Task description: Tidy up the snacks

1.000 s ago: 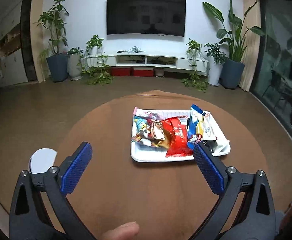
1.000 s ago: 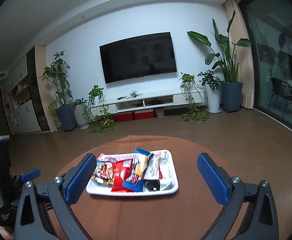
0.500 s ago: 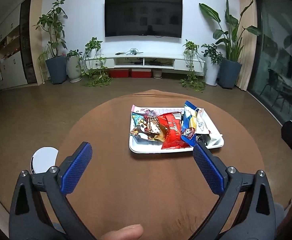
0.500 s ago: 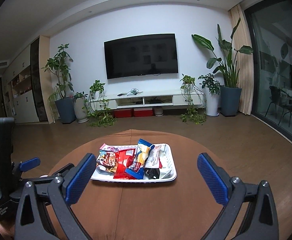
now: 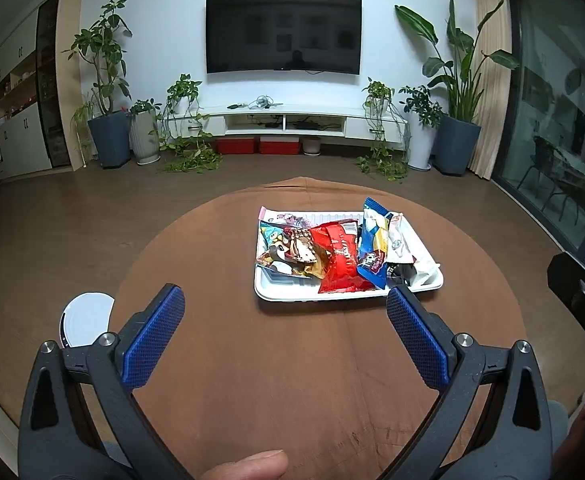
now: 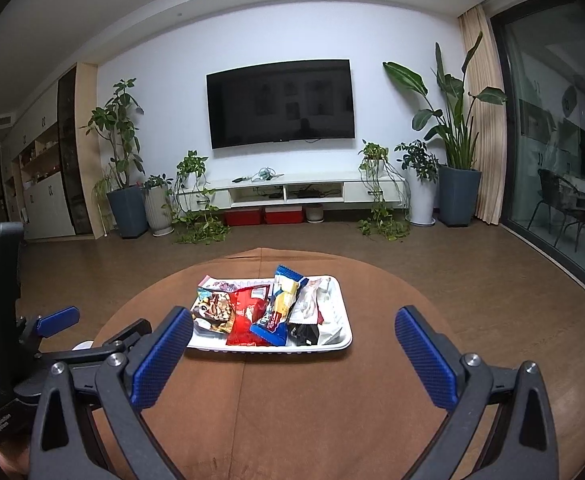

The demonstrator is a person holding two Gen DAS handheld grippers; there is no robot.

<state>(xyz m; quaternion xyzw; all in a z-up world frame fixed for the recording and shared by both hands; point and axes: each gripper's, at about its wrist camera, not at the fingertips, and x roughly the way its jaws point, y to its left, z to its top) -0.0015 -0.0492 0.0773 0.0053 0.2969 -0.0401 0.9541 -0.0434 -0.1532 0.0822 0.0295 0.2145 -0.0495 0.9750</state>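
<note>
A white tray (image 5: pixel 276 295) holds several snack packets on a round brown table (image 5: pixel 292 360): a red packet (image 5: pixel 342 264), a blue and yellow packet (image 5: pixel 372 244), a white packet (image 5: pixel 398 240) and a brown picture packet (image 5: pixel 292 246). My left gripper (image 5: pixel 282 320) is open and empty, held back from the tray's near edge. In the right wrist view the tray (image 6: pixel 334 342) lies ahead, and my right gripper (image 6: pixel 292 338) is open and empty, with the left gripper (image 6: pixel 56 316) at its left.
A white round object (image 5: pixel 86 318) sits low beyond the table's left edge. The right gripper's body (image 5: pixel 580 292) shows at the right edge of the left wrist view. A TV (image 5: pixel 283 34), a low cabinet and potted plants line the far wall.
Both grippers have drawn back and tilted up, so the tray sits farther ahead in both views. Both stay open and the snacks have not moved.
</note>
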